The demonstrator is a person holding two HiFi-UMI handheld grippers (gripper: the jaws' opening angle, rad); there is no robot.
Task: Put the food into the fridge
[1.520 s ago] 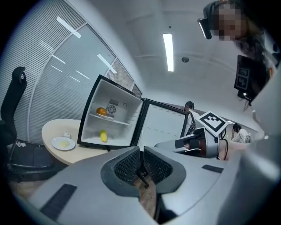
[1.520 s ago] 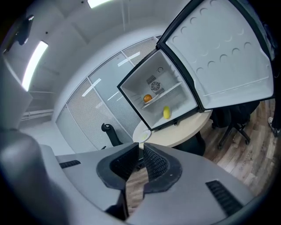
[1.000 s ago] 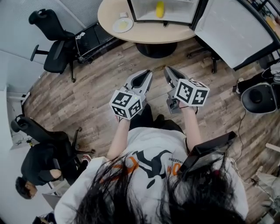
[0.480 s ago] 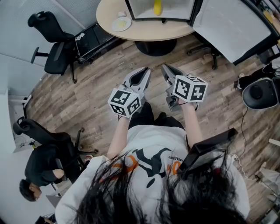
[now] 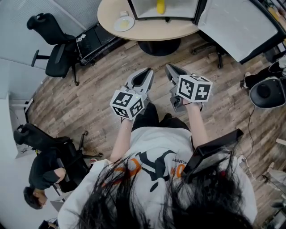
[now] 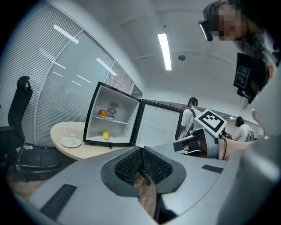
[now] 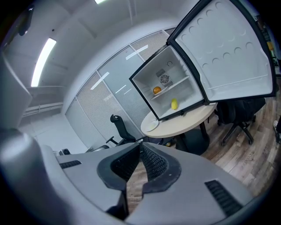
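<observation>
A small fridge (image 5: 181, 8) stands open on a round table (image 5: 147, 32), its door (image 5: 237, 27) swung to the right. On its floor lies a yellow fruit (image 5: 160, 6), and an orange (image 6: 102, 113) sits on the shelf above the yellow fruit (image 6: 105, 134). A white plate (image 5: 124, 23) with a bit of food rests on the table left of the fridge. My left gripper (image 5: 149, 71) and right gripper (image 5: 169, 68) hang side by side over the wooden floor, well short of the table. Both are shut and hold nothing. From the right gripper view the fridge (image 7: 171, 88) lies ahead past the closed right gripper (image 7: 140, 143).
Black office chairs (image 5: 53, 49) stand left of the table, and another chair (image 7: 237, 114) is under the open door. A person in black (image 5: 42, 172) sits at the lower left. A round black device (image 5: 268, 91) and cables lie on the floor at the right.
Both grippers keep the same pose, side by side and shut. The head view has tilted slightly, so the table sits a little higher in frame. The seated person has shifted a bit.
</observation>
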